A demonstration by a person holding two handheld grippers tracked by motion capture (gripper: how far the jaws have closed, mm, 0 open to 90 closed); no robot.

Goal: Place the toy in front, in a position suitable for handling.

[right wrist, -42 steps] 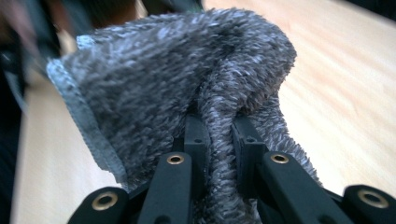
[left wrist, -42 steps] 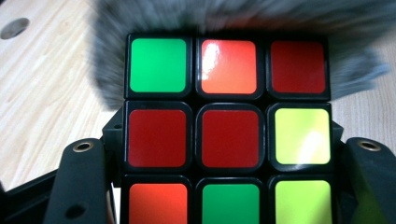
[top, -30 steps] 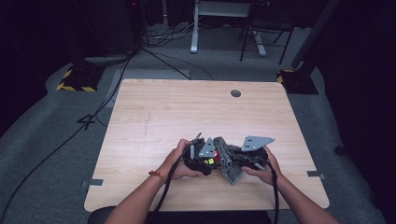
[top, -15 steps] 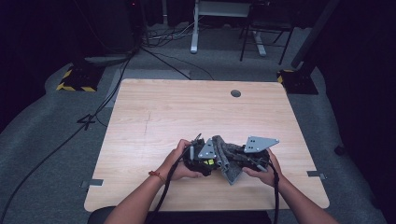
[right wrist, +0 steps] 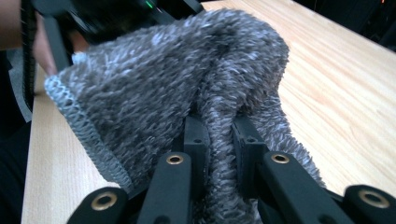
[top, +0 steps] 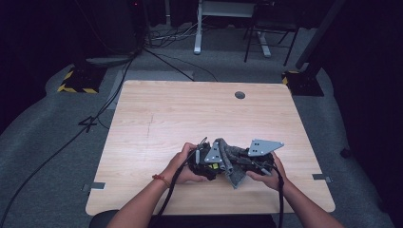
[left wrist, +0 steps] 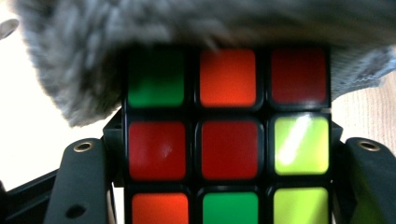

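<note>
I have the desk [top: 190,114] bare apart from the work itself, which sits near its front edge, a little right of centre. No box, tray or bin stands on it, so nothing is contained in anything; the closest thing to that is the grey cloth [top: 231,161] lying over the top of the puzzle cube [left wrist: 229,135].

My reading of the step: I am wiping the cube. My left gripper [left wrist: 219,186] is clamped on it, one black jaw against each side, the face of red, orange, green and yellow squares turned toward its camera. My right gripper [right wrist: 219,135] is pinched on a fold of the fluffy cloth, the jaws nearly together with the fabric bunched between them. In the high view both meet between my two hands.

Next I judge the cloth must be drawn across the exposed face while the left grip stays firm; the cube may need turning to offer a fresh side.
</note>
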